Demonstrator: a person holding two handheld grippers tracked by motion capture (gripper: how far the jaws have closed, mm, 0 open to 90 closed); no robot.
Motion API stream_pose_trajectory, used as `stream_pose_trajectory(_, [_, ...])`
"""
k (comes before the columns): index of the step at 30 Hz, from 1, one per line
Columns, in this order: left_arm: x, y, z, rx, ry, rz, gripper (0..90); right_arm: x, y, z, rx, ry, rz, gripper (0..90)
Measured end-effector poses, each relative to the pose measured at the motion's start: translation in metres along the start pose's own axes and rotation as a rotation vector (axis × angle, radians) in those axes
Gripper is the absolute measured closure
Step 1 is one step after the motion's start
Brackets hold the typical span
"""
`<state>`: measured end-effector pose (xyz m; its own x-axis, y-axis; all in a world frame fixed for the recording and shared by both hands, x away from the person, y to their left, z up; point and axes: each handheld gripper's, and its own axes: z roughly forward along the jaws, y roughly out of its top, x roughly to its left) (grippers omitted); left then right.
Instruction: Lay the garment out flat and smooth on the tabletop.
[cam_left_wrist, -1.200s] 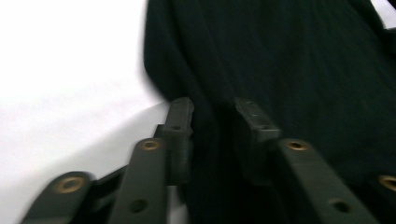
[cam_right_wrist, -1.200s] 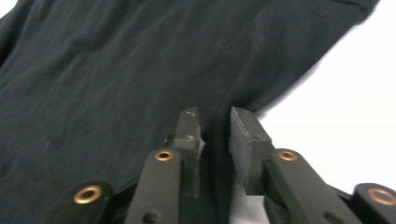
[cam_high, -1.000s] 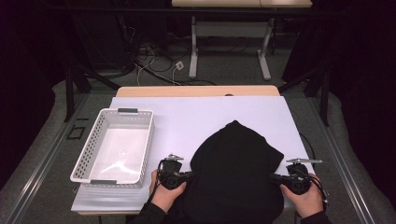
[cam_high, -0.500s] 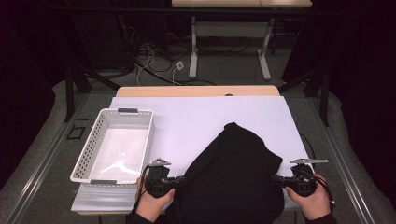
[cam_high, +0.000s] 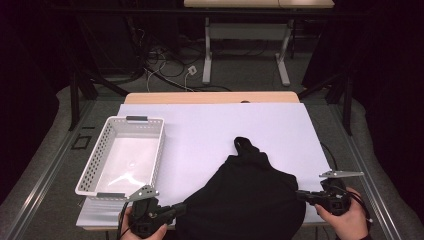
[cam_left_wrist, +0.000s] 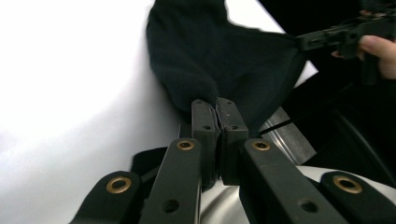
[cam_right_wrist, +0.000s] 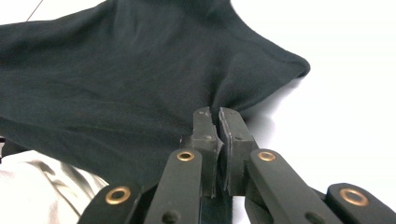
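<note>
A black cloth garment (cam_high: 250, 195) is stretched over the near edge of the white table (cam_high: 215, 132), its far tip reaching toward the middle. My left gripper (cam_high: 181, 206) is shut on the cloth's left corner at the table's front. My right gripper (cam_high: 300, 195) is shut on the right corner. In the left gripper view the jaws pinch a fold of the black cloth (cam_left_wrist: 219, 60), and the right gripper (cam_left_wrist: 303, 43) shows far off at the upper right. The right gripper view has the jaws clamped on the cloth's (cam_right_wrist: 140, 79) edge.
A white perforated basket (cam_high: 122, 156) stands empty on the left of the table. Behind the table are cables on the floor and the legs of another desk (cam_high: 245, 45). Grey floor strips run along both sides.
Both grippers have drawn back toward the near edge and lifted, the left one farther and to the left. The cloth has been pulled wider and nearer, so more white table shows beyond it.
</note>
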<state>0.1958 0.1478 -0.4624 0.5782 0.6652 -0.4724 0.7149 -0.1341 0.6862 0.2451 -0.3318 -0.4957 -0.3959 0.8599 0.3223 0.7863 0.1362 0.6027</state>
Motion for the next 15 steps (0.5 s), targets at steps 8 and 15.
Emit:
stream_pose_trajectory(8, [-0.017,0.0,0.005,0.038,-0.052,0.032,88.1,-0.006,-0.002,-0.014,-0.016,-0.009,0.022,86.1])
stream_pose_trajectory(15, [-0.001,-0.001,0.027,0.095,-0.045,-0.004,86.7,-0.01,-0.003,-0.016,-0.011,-0.016,0.03,86.1])
